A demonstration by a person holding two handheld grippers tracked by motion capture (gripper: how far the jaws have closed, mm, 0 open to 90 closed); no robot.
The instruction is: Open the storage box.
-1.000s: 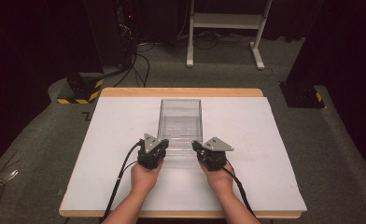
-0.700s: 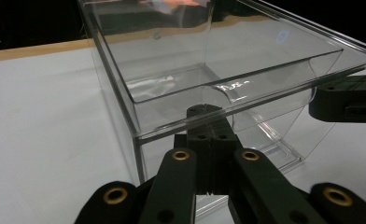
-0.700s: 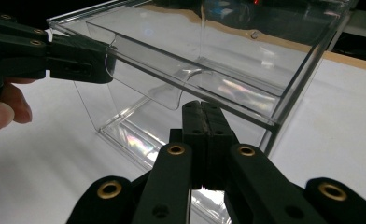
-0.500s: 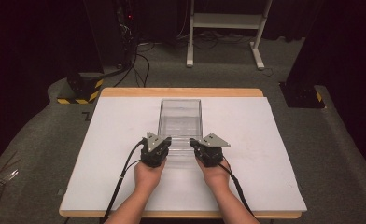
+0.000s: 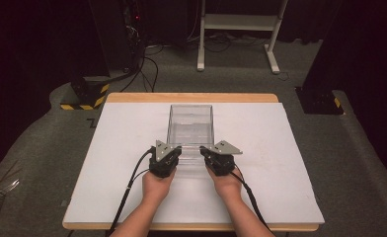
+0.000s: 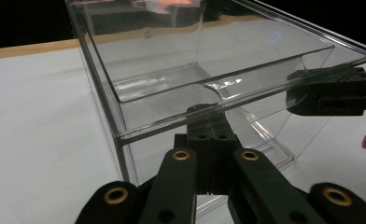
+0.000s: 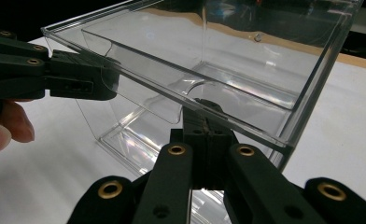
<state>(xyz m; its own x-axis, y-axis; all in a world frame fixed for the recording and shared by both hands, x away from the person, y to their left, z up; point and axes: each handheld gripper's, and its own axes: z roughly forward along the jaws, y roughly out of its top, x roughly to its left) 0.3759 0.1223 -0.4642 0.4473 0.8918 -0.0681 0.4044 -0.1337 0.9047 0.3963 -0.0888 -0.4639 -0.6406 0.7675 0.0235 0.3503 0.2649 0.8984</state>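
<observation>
Plastic, clear and boxy, makes up the container (image 5: 190, 129) standing near the middle of the white table (image 5: 112, 148), its long side running away from the person. From the high view, the left gripper (image 5: 174, 152) meets the box's near left corner and the right gripper (image 5: 205, 152) meets its near right corner, with a hand (image 5: 157, 185) behind the left one and the other hand (image 5: 229, 182) behind the right one.

In the left gripper view, the left gripper (image 6: 208, 114) has its black jaws brought fully together, their tips pressed up against the near wall of the box (image 6: 204, 70) just under the rim; the wall is not between them. The right gripper (image 6: 330, 91) shows farther off at the box's other corner.

In the right gripper view, the right gripper (image 7: 204, 109) also has its jaws fully together, tips against the near wall of the box (image 7: 228, 56) below the rim, nothing pinched. The left gripper (image 7: 78, 79) reaches to the opposite corner there, a fingertip (image 7: 8, 123) showing beneath it.
</observation>
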